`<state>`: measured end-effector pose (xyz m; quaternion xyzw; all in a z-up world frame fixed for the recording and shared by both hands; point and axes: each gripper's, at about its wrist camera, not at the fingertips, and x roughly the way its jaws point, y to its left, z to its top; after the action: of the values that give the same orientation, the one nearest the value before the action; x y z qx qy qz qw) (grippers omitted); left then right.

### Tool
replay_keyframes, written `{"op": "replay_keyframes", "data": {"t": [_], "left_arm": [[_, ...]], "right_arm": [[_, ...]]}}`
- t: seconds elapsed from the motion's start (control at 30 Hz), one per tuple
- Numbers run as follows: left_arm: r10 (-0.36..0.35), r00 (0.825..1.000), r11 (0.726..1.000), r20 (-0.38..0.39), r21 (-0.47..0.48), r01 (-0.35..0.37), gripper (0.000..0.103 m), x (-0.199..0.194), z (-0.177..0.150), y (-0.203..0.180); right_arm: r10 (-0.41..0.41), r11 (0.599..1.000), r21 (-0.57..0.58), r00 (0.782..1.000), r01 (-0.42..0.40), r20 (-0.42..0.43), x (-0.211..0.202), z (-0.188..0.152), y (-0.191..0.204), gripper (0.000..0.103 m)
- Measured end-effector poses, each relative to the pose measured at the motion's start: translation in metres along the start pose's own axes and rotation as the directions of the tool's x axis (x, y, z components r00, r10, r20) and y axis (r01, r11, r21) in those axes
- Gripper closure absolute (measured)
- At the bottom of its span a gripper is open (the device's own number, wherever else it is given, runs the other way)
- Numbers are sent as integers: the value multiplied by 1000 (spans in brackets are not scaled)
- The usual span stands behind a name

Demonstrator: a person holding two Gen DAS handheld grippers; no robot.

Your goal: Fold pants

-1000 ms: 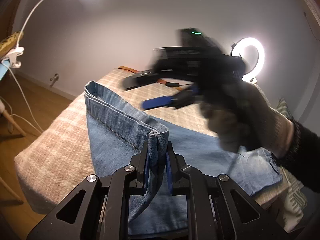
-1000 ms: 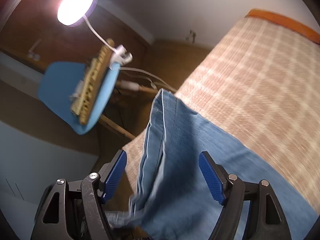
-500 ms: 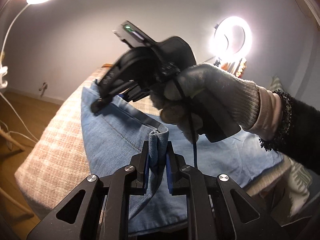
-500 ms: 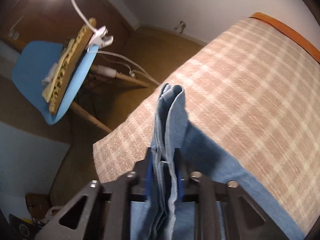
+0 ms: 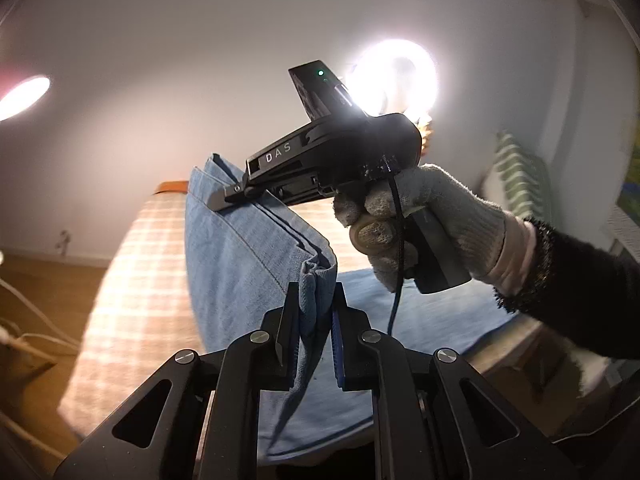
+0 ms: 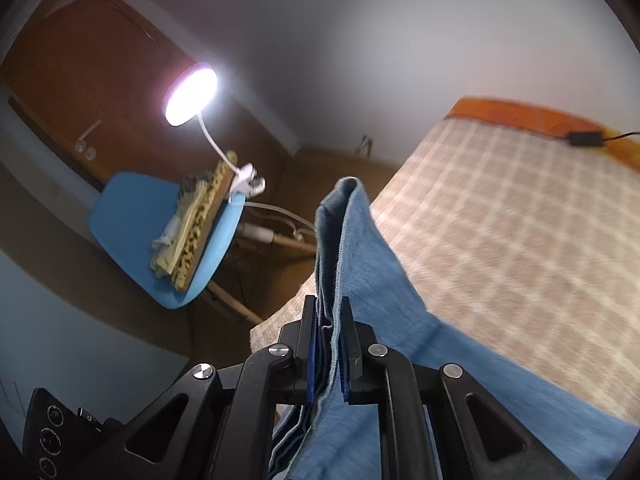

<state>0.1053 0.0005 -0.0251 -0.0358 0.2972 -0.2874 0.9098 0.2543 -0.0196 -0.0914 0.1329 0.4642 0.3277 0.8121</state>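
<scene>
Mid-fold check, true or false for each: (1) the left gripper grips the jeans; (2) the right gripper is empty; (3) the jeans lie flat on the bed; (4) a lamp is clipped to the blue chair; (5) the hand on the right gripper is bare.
1. True: the left gripper pinches a fold of the jeans.
2. False: the right gripper has denim between its pads, and its jaws are closing on it.
3. False: the gripped edge is lifted above the bed; the rest trails down onto it.
4. True: the lamp clips onto the chair.
5. False: the hand wears a grey knit glove.
</scene>
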Motion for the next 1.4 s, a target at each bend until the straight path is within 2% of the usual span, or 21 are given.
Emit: {"op": "replay_keyframes", "data": {"t": [0.23,0.43,0.63,0.9,1.0,1.03,1.07,1.1,1.2,1.27,1.3,1.37,1.4], "left_arm": [[-148,989,988,-15,47,148,92,43,11,-55],[-259,962,961,-81,82,266,92,97,11,-101],[-333,931,935,-149,79,347,92,150,2,-133],[-369,897,922,-242,22,385,92,205,-32,-158],[-367,892,924,-264,6,382,92,217,-43,-163],[-367,891,924,-268,4,382,92,218,-42,-166],[-366,890,925,-272,3,381,92,214,-42,-166],[-362,890,926,-277,3,378,92,216,-43,-168],[-361,889,927,-283,-2,375,92,221,-47,-169],[-355,892,928,-280,8,371,92,222,-46,-173],[-353,893,929,-279,12,370,92,222,-46,-176],[-350,895,929,-275,17,369,92,223,-41,-179],[-349,897,930,-271,19,368,92,222,-39,-180]], "right_arm": [[-106,994,-2,990,106,97,-85,-29,-33,96],[-206,977,87,972,197,113,-142,-60,-91,96],[-274,954,148,958,260,88,-174,-94,-147,96],[-263,934,260,964,244,38,-177,-135,-214,96],[-252,924,299,968,240,5,-173,-143,-234,77],[-249,920,312,969,238,-5,-173,-146,-239,61],[-250,914,328,968,240,-10,-172,-147,-244,53],[-260,909,334,966,248,-11,-172,-148,-246,53],[-283,905,325,959,273,-16,-170,-151,-251,56],[-297,907,304,955,291,-30,-166,-152,-251,70],[-301,909,292,953,297,-33,-164,-152,-249,71],[-323,910,265,946,318,-27,-162,-153,-245,88],[-337,908,258,941,330,-21,-163,-153,-243,93]]}}
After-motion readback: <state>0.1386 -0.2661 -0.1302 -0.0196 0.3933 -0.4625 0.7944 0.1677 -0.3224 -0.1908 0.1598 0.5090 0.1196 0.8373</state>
